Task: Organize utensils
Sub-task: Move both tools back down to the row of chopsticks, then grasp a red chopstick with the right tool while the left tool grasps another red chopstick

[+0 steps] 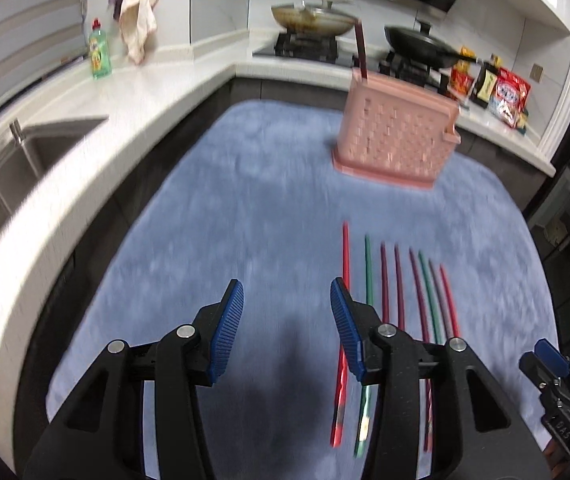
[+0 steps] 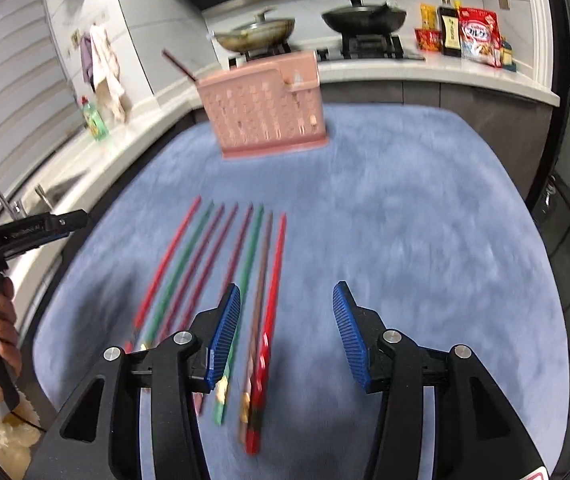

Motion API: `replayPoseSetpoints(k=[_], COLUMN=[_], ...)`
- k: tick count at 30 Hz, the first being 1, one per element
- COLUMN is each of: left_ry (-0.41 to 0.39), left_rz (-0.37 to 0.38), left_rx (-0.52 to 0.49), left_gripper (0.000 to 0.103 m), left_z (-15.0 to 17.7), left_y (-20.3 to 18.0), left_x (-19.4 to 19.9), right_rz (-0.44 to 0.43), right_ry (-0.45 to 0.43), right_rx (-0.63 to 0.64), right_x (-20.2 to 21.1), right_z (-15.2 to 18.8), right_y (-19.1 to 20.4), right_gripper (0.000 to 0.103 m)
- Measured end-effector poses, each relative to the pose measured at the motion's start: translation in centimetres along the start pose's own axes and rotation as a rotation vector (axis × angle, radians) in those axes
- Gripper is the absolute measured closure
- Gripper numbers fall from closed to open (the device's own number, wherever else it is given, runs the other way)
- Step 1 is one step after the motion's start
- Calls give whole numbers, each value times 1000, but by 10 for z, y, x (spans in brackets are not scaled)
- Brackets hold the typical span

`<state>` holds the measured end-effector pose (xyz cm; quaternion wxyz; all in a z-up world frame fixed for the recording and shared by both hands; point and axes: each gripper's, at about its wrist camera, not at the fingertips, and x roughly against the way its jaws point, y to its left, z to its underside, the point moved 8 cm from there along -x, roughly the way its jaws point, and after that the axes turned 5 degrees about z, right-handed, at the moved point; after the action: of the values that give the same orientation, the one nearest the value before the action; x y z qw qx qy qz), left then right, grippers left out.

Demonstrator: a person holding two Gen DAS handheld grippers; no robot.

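Several coloured chopsticks point(image 1: 385, 280) lie side by side on a blue mat point(image 1: 245, 200). Behind them stands a pink perforated basket point(image 1: 397, 136) with one dark chopstick point(image 1: 361, 52) upright in it. My left gripper point(image 1: 287, 284) hovers open and empty over the mat, its right finger above the leftmost red chopstick. In the right wrist view the row of chopsticks point(image 2: 245, 264) runs under my open right gripper point(image 2: 287, 286). Its left finger is over the green one, and the red and brown ones lie below the gap. The basket point(image 2: 269, 108) stands beyond.
A white counter wraps around the mat, with a sink point(image 1: 45, 152) and a green soap bottle point(image 1: 100, 50) on the left. Two pans point(image 1: 313, 18) sit on the stove behind. Food packets point(image 2: 477, 36) stand at the back right. A hand point(image 2: 3, 320) holds the left gripper's handle.
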<state>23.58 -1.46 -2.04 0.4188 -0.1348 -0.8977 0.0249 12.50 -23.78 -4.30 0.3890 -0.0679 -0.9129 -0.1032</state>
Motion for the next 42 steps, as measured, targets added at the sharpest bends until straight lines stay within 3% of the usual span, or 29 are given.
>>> replayPoseSetpoints(k=[9, 16, 26, 37, 40, 41, 42], left_ry=[57, 77, 105, 131, 139, 141, 144], left_rz=[5, 6, 12, 23, 31, 34, 36], left_rx=[-36, -52, -37, -23, -21, -20, -18], left_gripper=[54, 50, 50, 50, 50, 50, 50], left_z=[53, 69, 82, 96, 99, 100, 101], left_y=[-10, -17, -15, -14, -15, -15, -16], left_x=[-7, -11, -15, -19, -19, -20, -20], right_rz=[7, 25, 25, 54, 62, 61, 56], right_ry=[67, 95, 113, 114, 110, 111, 113], right_rx=[-4, 20, 31, 70, 72, 64, 55], right_x=[-9, -15, -20, -21, -20, -20, -20], right_z=[45, 63, 75, 84, 84, 83, 83], right_y=[6, 10, 14, 17, 15, 12, 11], right_gripper=[56, 58, 75, 77, 86, 96, 95])
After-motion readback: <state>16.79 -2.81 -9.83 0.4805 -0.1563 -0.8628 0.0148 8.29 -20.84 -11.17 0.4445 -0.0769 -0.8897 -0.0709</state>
